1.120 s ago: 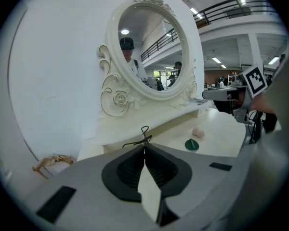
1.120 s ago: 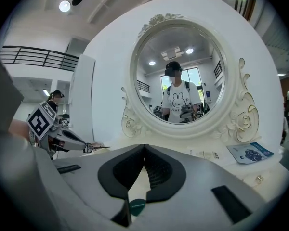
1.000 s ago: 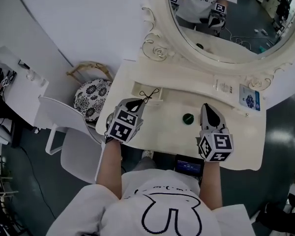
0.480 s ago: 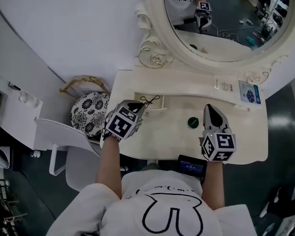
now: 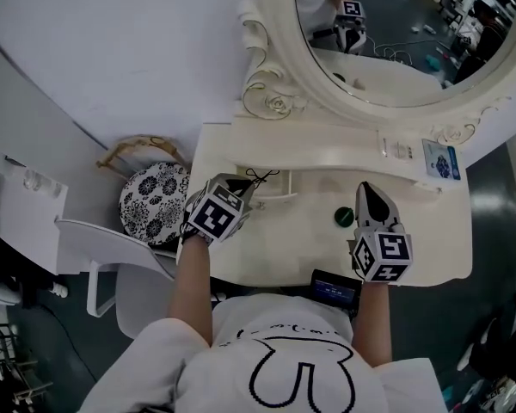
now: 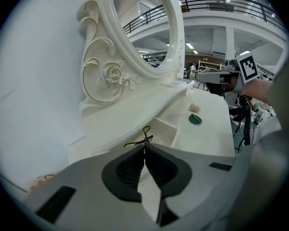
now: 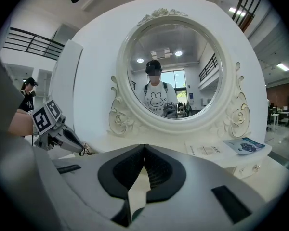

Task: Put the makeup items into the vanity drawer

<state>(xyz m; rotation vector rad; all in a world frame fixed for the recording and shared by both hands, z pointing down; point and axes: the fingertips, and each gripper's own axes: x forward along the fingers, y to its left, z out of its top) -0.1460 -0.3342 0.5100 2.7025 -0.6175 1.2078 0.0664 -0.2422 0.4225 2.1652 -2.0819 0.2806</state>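
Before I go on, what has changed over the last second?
The left gripper, shut on the thin black wiry item, seems to have edged down toward the open white drawer. The right gripper remains shut and empty beside the small round green item, which has not moved.

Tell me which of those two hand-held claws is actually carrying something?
The left gripper: its closed jaws pinch a thin black wiry item at their tips. The right gripper is closed too, but with nothing between its jaws.
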